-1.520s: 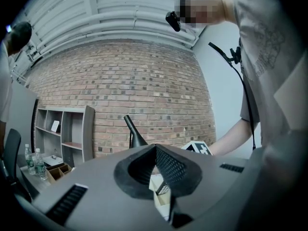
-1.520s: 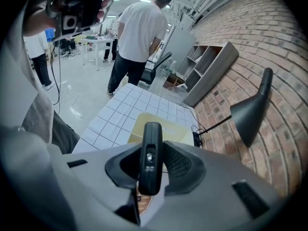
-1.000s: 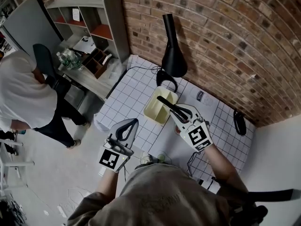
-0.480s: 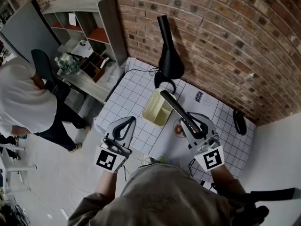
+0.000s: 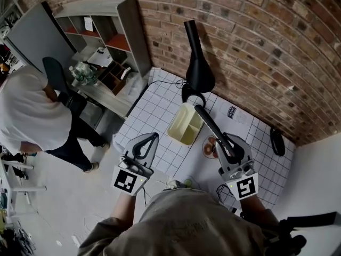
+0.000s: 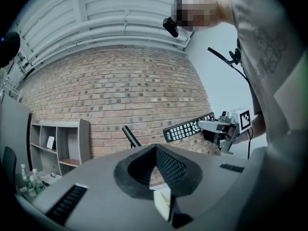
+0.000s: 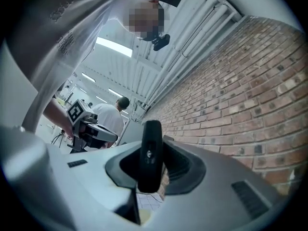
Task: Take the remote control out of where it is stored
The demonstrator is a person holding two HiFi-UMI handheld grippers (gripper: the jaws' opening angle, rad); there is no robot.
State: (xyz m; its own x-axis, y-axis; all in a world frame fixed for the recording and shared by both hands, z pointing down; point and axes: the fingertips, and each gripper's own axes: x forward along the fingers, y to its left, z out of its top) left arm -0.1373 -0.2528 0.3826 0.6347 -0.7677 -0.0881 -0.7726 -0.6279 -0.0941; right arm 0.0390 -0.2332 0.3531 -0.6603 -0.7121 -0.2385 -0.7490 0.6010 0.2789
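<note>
Black remote control (image 5: 208,122) is gripped by right gripper (image 5: 226,145) near cream bin (image 5: 178,126); left gripper (image 5: 151,139) jaws are closed on nothing.

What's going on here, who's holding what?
A person works over the grid-patterned table with a handheld gripper in each hand. The right gripper is clamped on one end of the black remote control and holds it in the air, out of the pale yellow bin on the table. The left gripper hangs off to the side with its jaws together, holding nothing. The remote is out of storage and not yet set down.
</note>
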